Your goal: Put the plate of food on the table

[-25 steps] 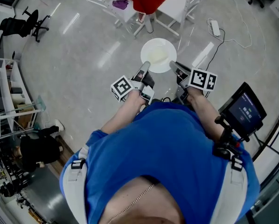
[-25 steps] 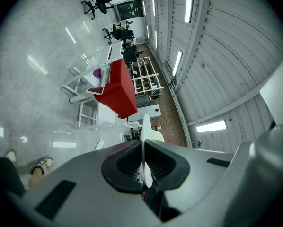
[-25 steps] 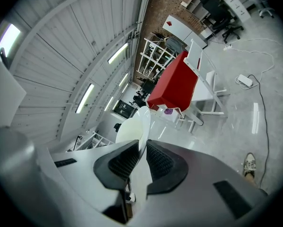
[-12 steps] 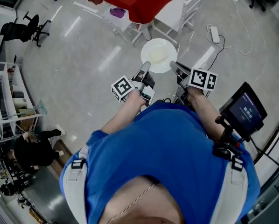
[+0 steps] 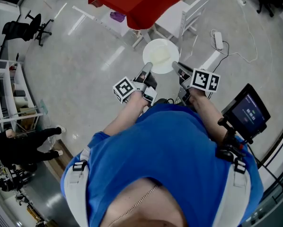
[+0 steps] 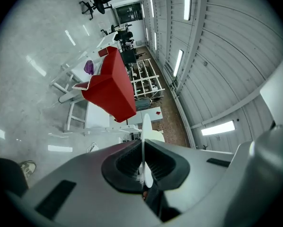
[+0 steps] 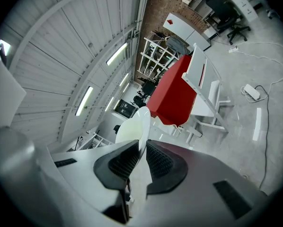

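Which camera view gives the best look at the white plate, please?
The head view: it shows the plate whole, round, from above, held at both sides. The left gripper view shows only its thin rim, edge-on, clamped in the left tongs; the right gripper view shows much the same in the right tongs.

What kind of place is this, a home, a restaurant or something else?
Likely a lab or workshop hall with a staged dining spot: a red-clothed table with a white chair stands on bare polished floor, office chairs and open storage shelves line the edges, and strip lights run along a ribbed ceiling.
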Demonstrator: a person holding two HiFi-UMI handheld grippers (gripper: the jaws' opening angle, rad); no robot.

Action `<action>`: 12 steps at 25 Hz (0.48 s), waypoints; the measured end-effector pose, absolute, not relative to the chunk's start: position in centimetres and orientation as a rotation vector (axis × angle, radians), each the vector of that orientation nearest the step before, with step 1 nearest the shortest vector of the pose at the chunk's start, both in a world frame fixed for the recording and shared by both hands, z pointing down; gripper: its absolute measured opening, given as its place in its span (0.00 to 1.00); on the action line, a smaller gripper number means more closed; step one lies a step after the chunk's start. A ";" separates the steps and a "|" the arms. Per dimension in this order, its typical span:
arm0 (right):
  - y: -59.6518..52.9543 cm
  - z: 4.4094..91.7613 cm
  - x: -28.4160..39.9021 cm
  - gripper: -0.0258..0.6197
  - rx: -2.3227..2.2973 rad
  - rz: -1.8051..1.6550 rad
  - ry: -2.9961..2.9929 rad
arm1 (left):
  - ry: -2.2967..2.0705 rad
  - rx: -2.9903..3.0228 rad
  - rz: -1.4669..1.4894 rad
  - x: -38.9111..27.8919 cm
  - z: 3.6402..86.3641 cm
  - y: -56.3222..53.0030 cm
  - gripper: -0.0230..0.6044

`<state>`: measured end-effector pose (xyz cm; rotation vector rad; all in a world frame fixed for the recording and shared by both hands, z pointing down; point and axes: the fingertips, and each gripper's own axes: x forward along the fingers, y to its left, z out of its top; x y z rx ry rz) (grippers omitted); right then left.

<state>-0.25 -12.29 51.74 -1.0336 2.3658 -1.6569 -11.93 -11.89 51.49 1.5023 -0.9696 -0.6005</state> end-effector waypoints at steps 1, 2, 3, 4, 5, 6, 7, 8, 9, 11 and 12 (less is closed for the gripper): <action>-12.3 51.7 -0.3 0.12 -1.036 -1.656 2.367 | -0.971 1.503 -0.603 -12.0 51.5 -11.9 0.06; -12.3 51.7 -0.4 0.12 -1.039 -1.655 2.369 | -0.972 1.503 -0.605 -12.1 51.5 -11.9 0.06; -12.2 51.7 -0.5 0.12 -1.040 -1.656 2.372 | -0.974 1.502 -0.608 -12.2 51.5 -11.8 0.06; -12.1 51.7 -0.5 0.12 -1.039 -1.659 2.375 | -0.977 1.498 -0.610 -12.3 51.5 -11.7 0.06; -12.0 51.7 -0.6 0.12 -1.037 -1.665 2.375 | -0.980 1.493 -0.611 -12.3 51.5 -11.5 0.06; -11.9 51.8 -0.7 0.12 -1.034 -1.673 2.375 | -0.985 1.487 -0.611 -12.4 51.6 -11.3 0.06; -11.7 51.9 -0.8 0.12 -1.031 -1.682 2.373 | -0.990 1.480 -0.610 -12.5 51.6 -11.1 0.06; -11.5 51.9 -0.9 0.12 -1.028 -1.690 2.372 | -0.995 1.474 -0.608 -12.6 51.7 -10.9 0.06; -11.4 52.0 -1.0 0.12 -1.025 -1.695 2.372 | -0.999 1.471 -0.607 -12.7 51.7 -10.7 0.06; -11.3 52.0 -1.0 0.12 -1.022 -1.698 2.373 | -1.003 1.471 -0.607 -12.7 51.7 -10.6 0.06; -11.4 51.9 -0.9 0.12 -1.023 -1.697 2.372 | -1.004 1.474 -0.608 -12.6 51.6 -10.7 0.06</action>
